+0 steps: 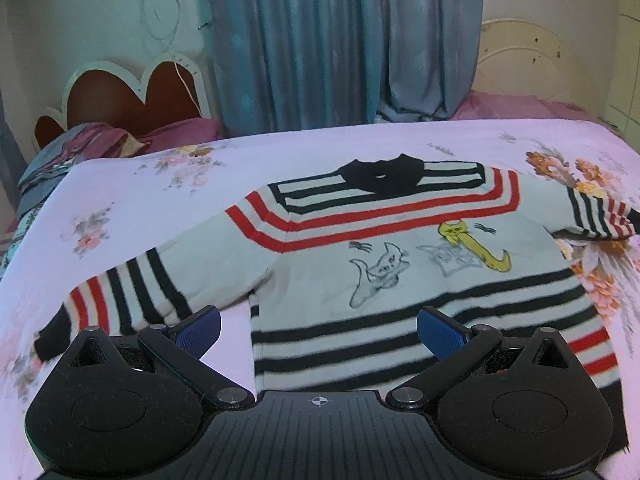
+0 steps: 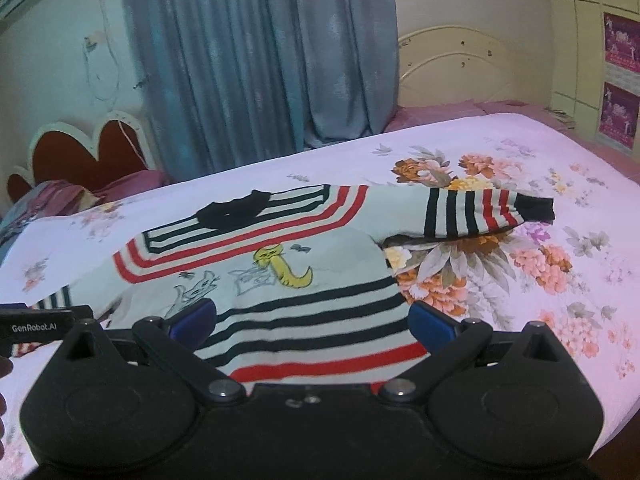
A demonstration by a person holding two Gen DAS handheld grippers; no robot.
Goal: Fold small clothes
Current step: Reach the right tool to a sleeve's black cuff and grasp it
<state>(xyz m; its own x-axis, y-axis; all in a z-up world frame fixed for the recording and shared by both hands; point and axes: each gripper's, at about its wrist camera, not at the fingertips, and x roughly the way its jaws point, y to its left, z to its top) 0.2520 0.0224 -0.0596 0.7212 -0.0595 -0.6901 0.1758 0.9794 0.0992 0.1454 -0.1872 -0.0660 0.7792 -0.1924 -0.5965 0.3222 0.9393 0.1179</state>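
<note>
A pink floral-printed bedsheet point(image 1: 120, 208) carries the white knit sweater with black and red stripes and cat drawings point(image 1: 360, 264), spread flat. Above its hem, the left gripper point(image 1: 318, 330) and right gripper point(image 2: 312, 322) hover with jaws spread wide, holding nothing.

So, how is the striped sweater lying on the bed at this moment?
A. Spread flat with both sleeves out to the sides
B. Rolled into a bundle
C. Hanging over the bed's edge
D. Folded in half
A: the striped sweater lies flat on the floral bedsheet, one sleeve out to each side, no fold yet.
</note>
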